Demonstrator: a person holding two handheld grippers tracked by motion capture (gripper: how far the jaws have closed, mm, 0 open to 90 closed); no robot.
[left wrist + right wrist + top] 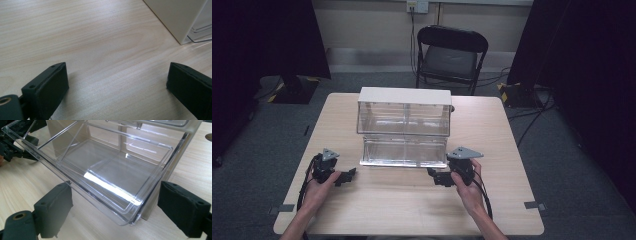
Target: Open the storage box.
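A clear plastic cabinet (404, 116) with a white top stands mid-table. Its lower clear drawer (404, 151) is pulled out toward me and looks empty. My left gripper (346, 176) rests low on the table, left of the drawer's front corner, open with nothing between its fingers. In the left gripper view the left gripper (117, 75) spans bare wood, with the cabinet's white side wall (175, 17) at the top right. My right gripper (435, 176) sits at the drawer's front right corner, open. In the right gripper view the right gripper (115, 195) faces the drawer's (112, 172) near corner.
The wooden table (412, 205) has bare room in front of the drawer and on both sides. A black folding chair (449, 57) stands behind the table. Cables (532, 120) run over the floor at the right. Dark curtains hang at both sides.
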